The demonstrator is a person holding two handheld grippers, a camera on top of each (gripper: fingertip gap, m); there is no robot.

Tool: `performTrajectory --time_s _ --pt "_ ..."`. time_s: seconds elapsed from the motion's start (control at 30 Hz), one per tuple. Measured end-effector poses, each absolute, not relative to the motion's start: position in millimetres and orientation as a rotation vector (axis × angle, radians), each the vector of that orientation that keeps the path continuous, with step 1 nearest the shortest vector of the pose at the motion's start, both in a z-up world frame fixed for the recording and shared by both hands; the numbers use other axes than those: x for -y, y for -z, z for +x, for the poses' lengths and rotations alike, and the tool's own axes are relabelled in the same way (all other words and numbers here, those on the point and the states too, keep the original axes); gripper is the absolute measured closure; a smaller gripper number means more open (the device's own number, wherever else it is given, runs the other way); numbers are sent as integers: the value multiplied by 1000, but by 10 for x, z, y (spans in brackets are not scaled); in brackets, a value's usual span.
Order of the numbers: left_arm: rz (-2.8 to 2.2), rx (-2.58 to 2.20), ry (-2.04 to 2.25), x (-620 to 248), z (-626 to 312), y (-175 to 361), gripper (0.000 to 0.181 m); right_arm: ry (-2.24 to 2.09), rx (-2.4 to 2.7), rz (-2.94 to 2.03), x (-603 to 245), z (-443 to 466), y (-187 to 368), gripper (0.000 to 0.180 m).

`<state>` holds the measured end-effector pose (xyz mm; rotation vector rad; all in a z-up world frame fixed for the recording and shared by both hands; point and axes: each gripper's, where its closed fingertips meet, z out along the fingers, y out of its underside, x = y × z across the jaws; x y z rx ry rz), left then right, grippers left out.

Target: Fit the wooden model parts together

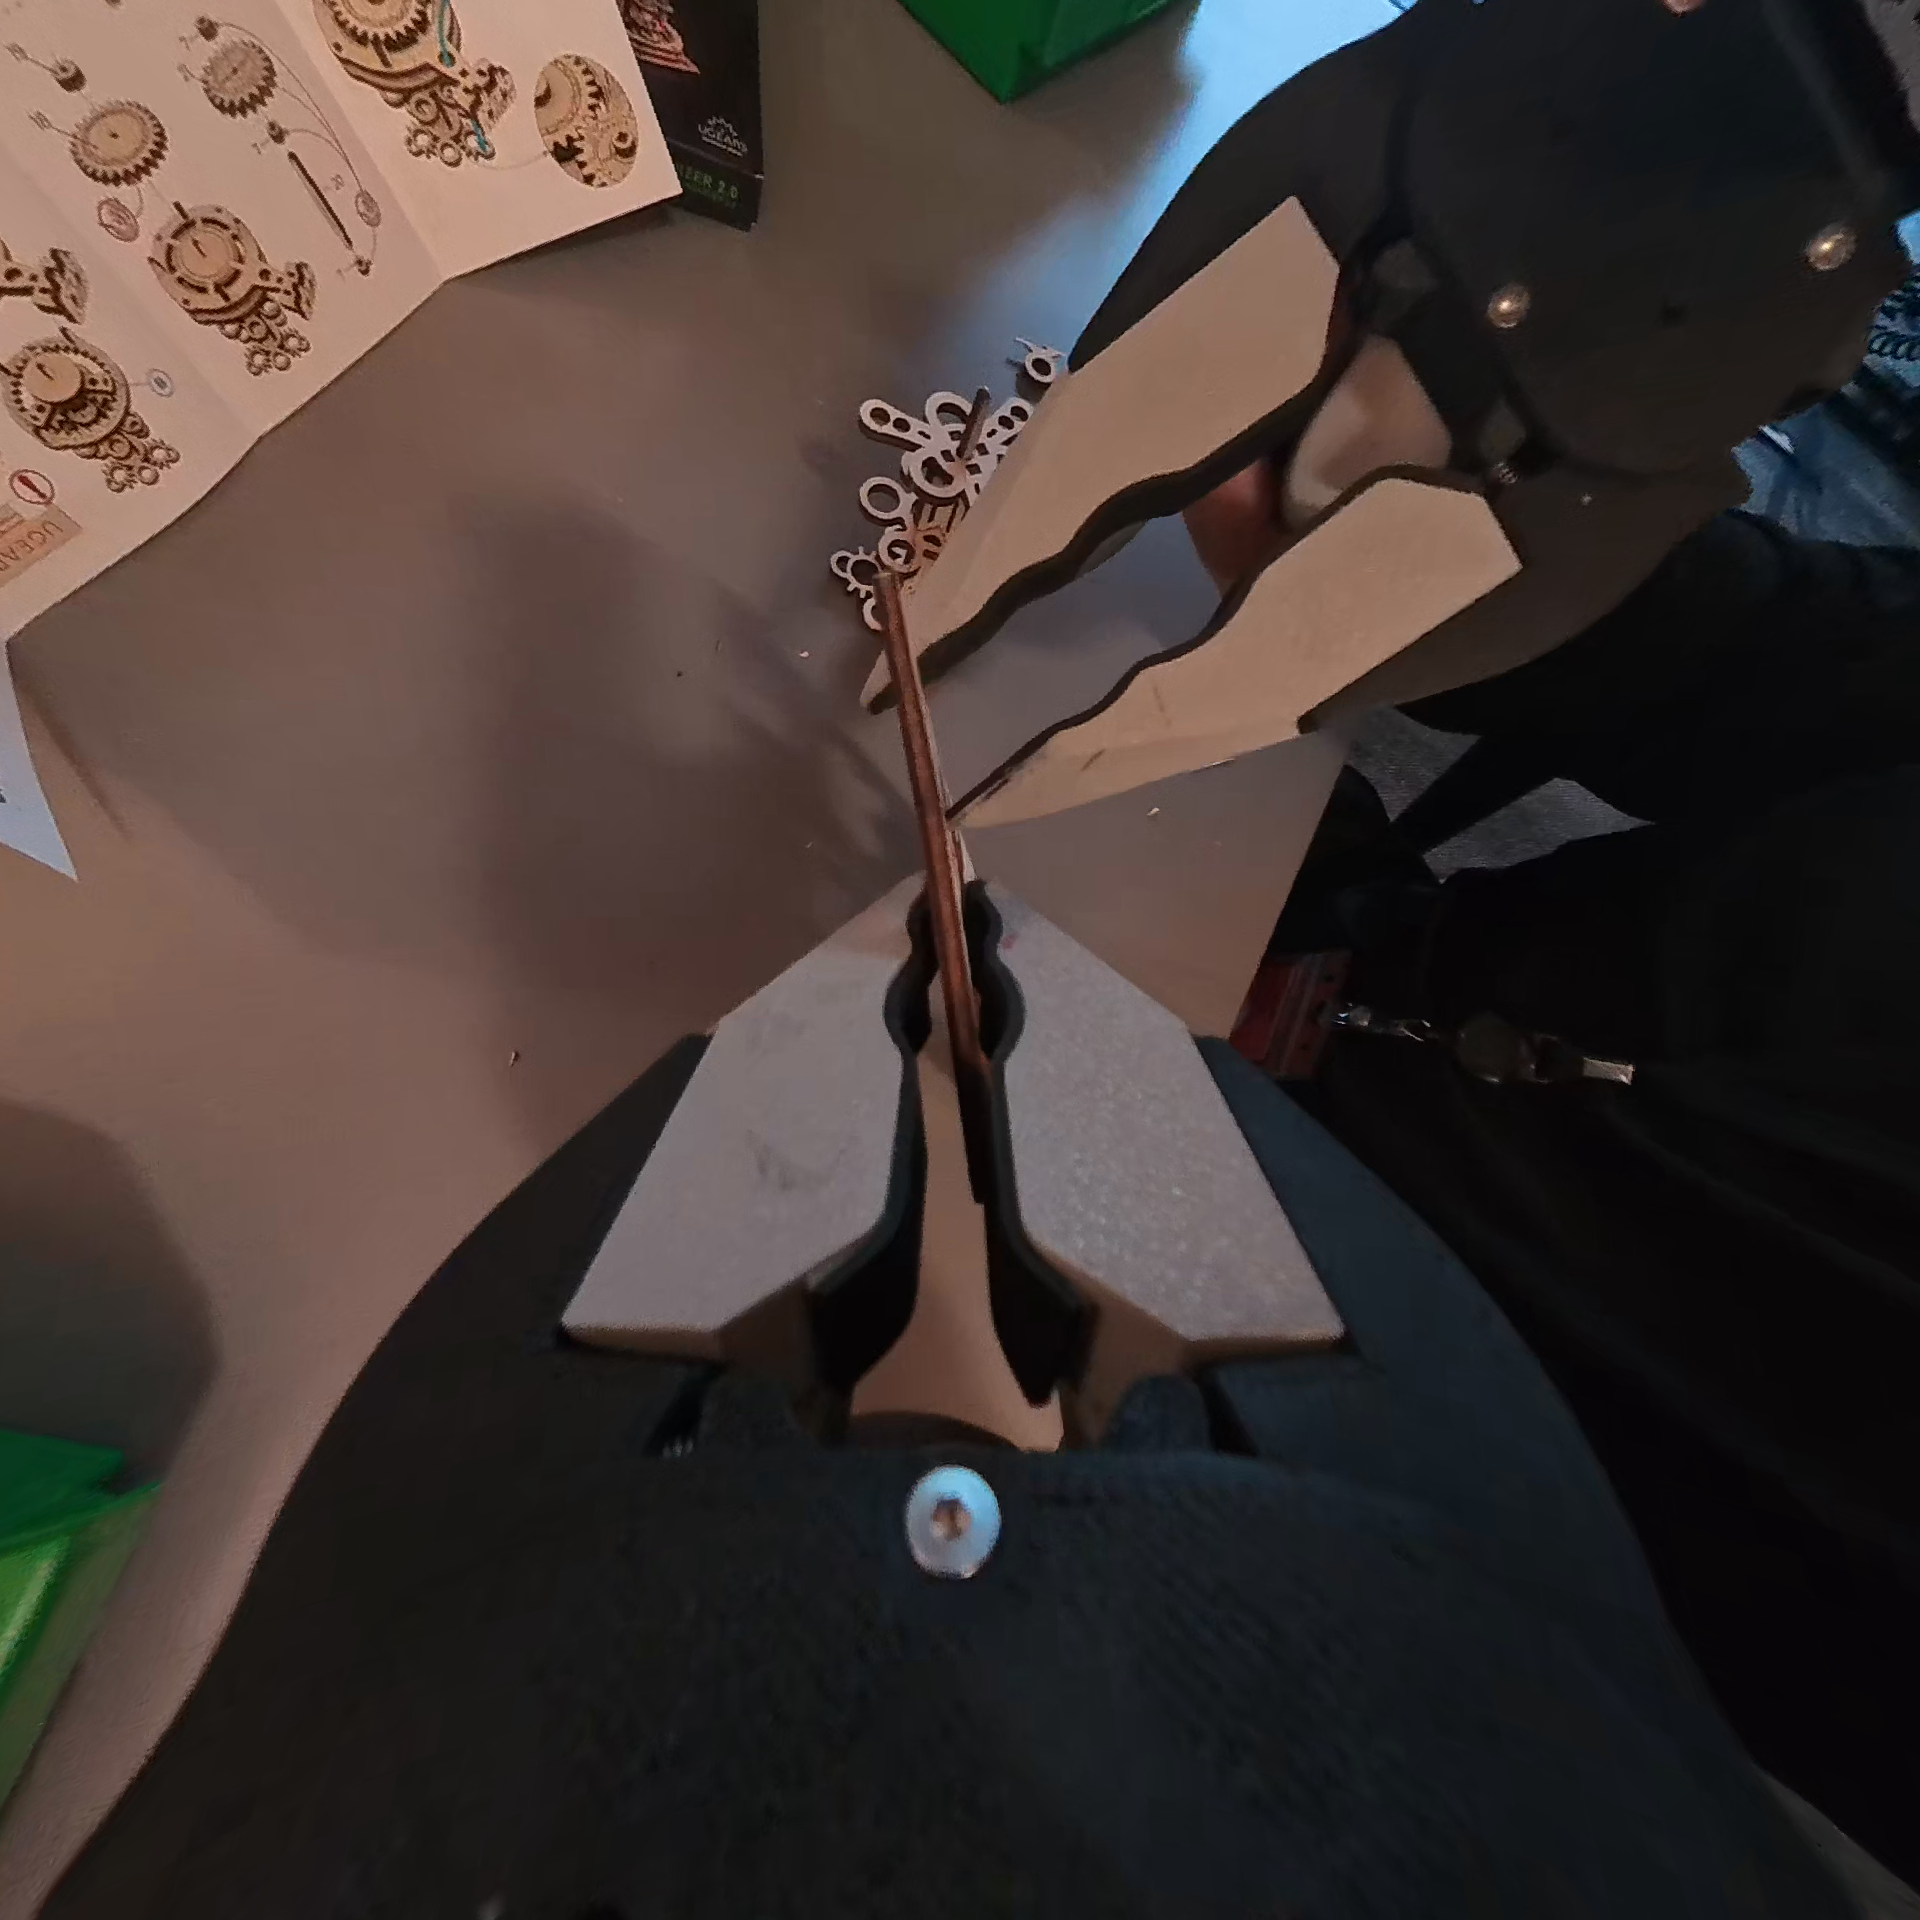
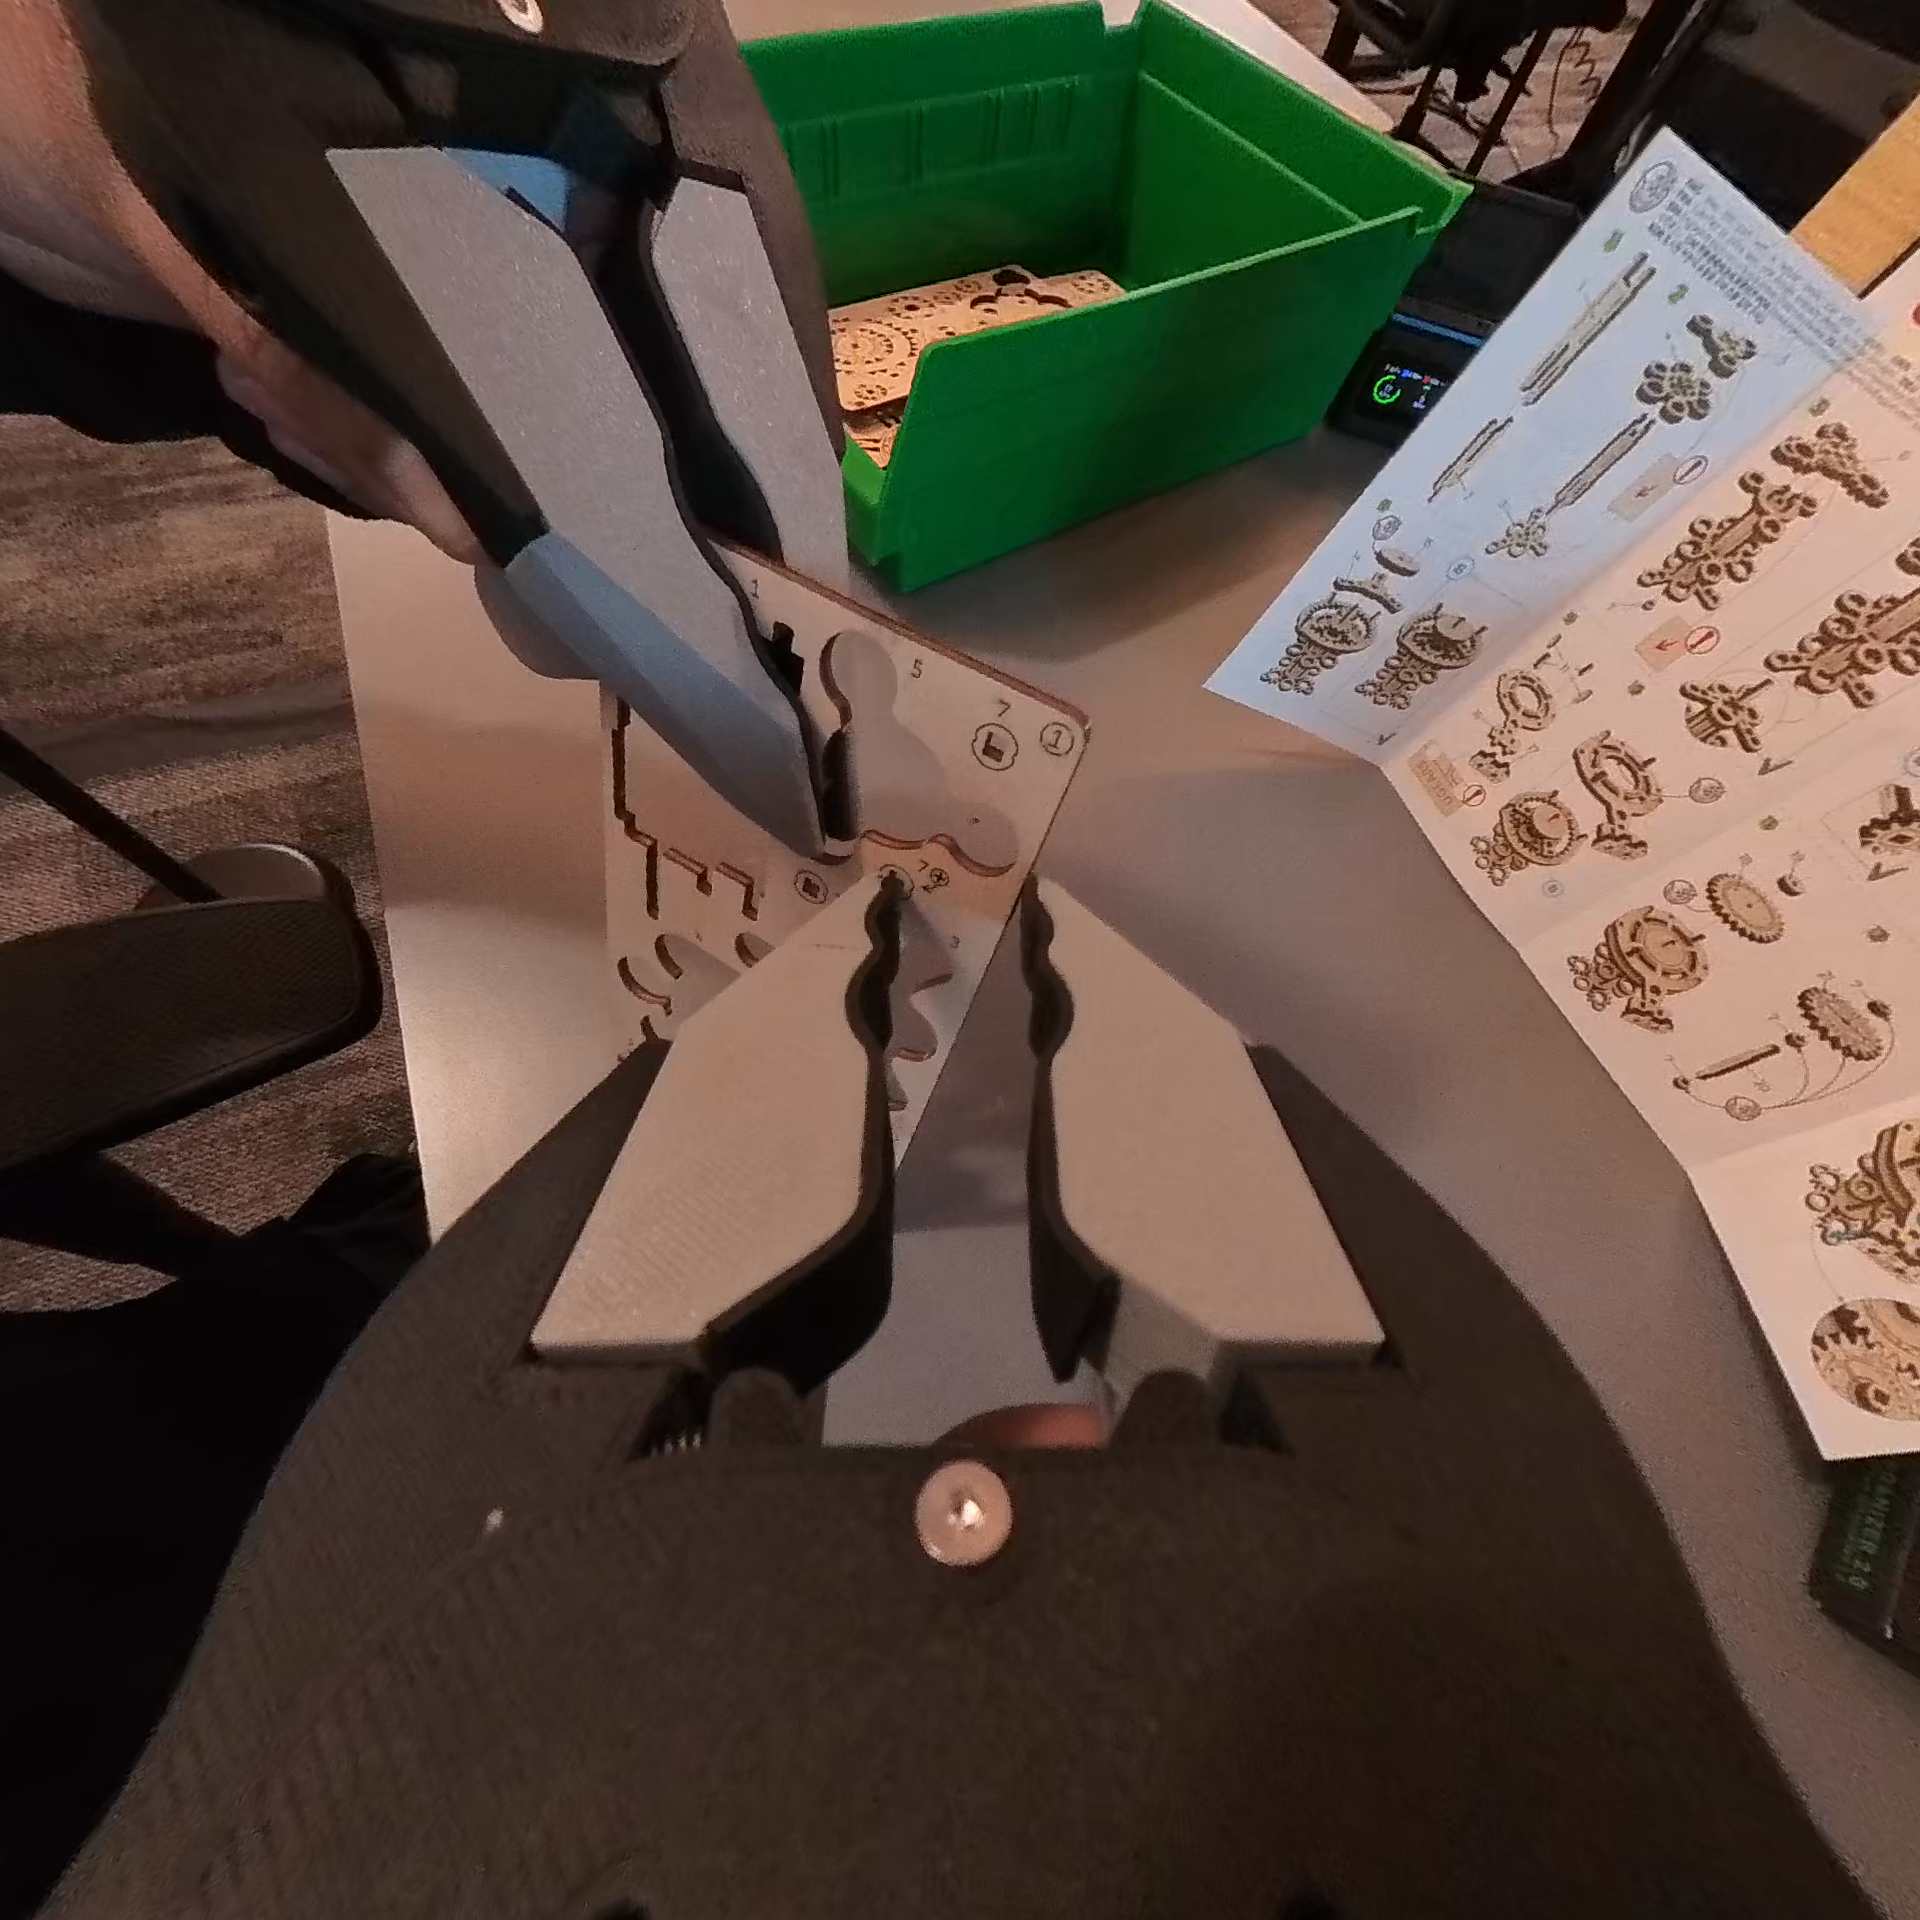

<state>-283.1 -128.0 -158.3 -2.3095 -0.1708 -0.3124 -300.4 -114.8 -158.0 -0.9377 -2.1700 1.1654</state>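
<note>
A thin wooden parts sheet (image 2: 956, 769) with cut-out shapes stands upright over the grey table. In the left wrist view it shows edge-on (image 1: 925, 727). My left gripper (image 1: 951, 914) is shut on the sheet; it also shows in the right wrist view (image 2: 831, 821), coming from the upper left. My right gripper (image 2: 956, 899) is open, its jaws on either side of the sheet's lower right edge; it also shows in the left wrist view (image 1: 914, 758). A small wooden model piece (image 1: 935, 468) made of rings lies on the table behind the sheet.
A green bin (image 2: 1143, 416) holding more wooden sheets stands behind. A folded instruction leaflet (image 2: 1610, 779) lies at the right and shows in the left wrist view (image 1: 260, 260). A black box (image 1: 707, 104) and a small screen device (image 2: 1403, 390) stand nearby. The table edge (image 2: 374, 831) is at the left. The grippers are tip to tip, or close to it.
</note>
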Motion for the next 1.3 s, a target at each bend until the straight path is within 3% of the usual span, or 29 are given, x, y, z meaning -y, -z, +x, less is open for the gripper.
performTrajectory --time_s 0.57,0.7,0.77,1.3 --pt "-2278 210 325 1271 -2894 1596 179 -1315 2092 -1027 1116 -3063 1568 161" --pt "-2275 216 330 1267 -2932 1610 179 -1278 2089 -1021 1046 -3052 1565 174" --pt "-2268 215 333 1254 -2931 1607 179 -1281 2098 -1018 1066 -3042 1575 167" --pt "-2296 186 278 1210 -2862 1571 179 -1423 2042 -1147 1067 -3018 1577 164"
